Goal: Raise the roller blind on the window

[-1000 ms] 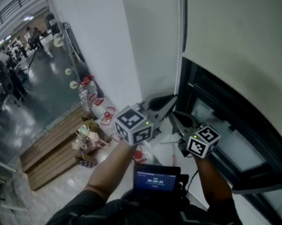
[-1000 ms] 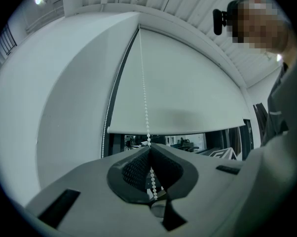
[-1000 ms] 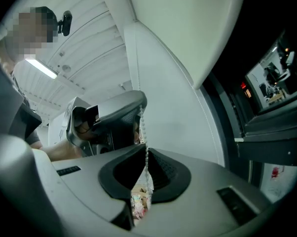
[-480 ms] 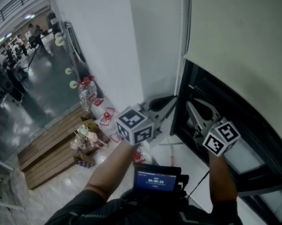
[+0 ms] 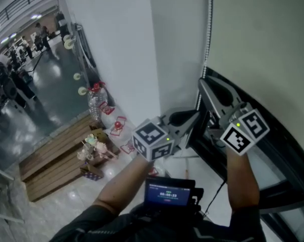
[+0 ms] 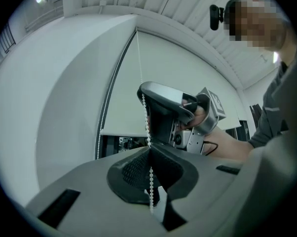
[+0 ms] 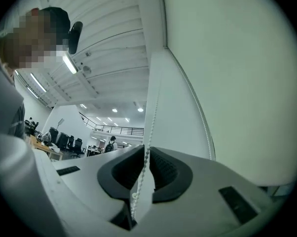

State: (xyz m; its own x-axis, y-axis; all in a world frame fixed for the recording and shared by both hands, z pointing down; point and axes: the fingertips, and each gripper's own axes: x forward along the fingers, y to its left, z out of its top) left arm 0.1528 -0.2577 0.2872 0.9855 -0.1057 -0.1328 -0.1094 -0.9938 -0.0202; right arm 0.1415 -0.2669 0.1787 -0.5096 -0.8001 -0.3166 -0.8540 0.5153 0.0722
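Note:
The cream roller blind [image 5: 263, 39] covers the upper window, and its white bead chain [image 5: 209, 29] hangs along its left edge. My left gripper [image 5: 196, 116] is shut on the bead chain [image 6: 143, 107], with the pads meeting around it. My right gripper [image 5: 203, 83] is higher on the same chain, just above the left one. Its jaws have just been closing. The chain [image 7: 153, 107] runs through the narrow gap between its pads [image 7: 161, 169], which stay slightly apart. In the left gripper view the right gripper [image 6: 163, 102] shows directly above, in front of the blind [image 6: 188, 83].
The dark window frame [image 5: 273, 135] lies below the blind's bottom edge. A white wall [image 5: 127, 49] stands left of the chain. Far below are a wooden pallet [image 5: 56, 160], a water bottle [image 5: 94, 100] and small items. A small screen [image 5: 169, 191] sits at the person's chest.
My right gripper has risen along the chain from beside the left gripper to above it, its jaws parting from the chain. The left gripper has held its place.

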